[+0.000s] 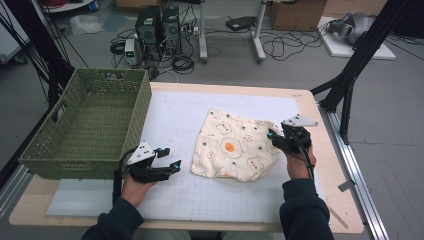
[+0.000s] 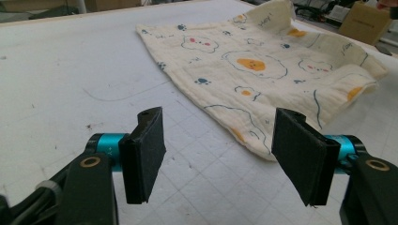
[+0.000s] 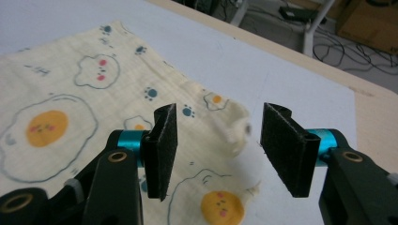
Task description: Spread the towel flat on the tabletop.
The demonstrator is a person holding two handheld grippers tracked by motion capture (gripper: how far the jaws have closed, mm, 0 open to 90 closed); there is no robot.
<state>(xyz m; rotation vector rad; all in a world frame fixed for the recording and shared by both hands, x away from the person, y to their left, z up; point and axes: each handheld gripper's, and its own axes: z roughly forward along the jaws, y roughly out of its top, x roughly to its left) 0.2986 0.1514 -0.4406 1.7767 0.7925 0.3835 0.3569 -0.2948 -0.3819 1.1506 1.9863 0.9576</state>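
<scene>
right gripper (image 1: 278,136): jaws apart, nothing between them, over the cloth's right edge.
left gripper (image 1: 167,159): jaws apart and empty, low over the mat, just left of the cloth.
cloth (image 1: 235,145): on the mat (image 1: 175,120) mid-table, right edge rumpled and lifted.
step, as I judge it: folding; pinch a corner cleanly, one layer only, and lift before carrying across.
basket (image 1: 85,125): far left, well apart.

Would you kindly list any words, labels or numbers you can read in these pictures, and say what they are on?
No text can be read for certain.
The cloth bears small handwritten-style marks near its folded far edge and its right side: too small and blurred to read.
The green basket and the white gridded mat show no lettering.
</scene>
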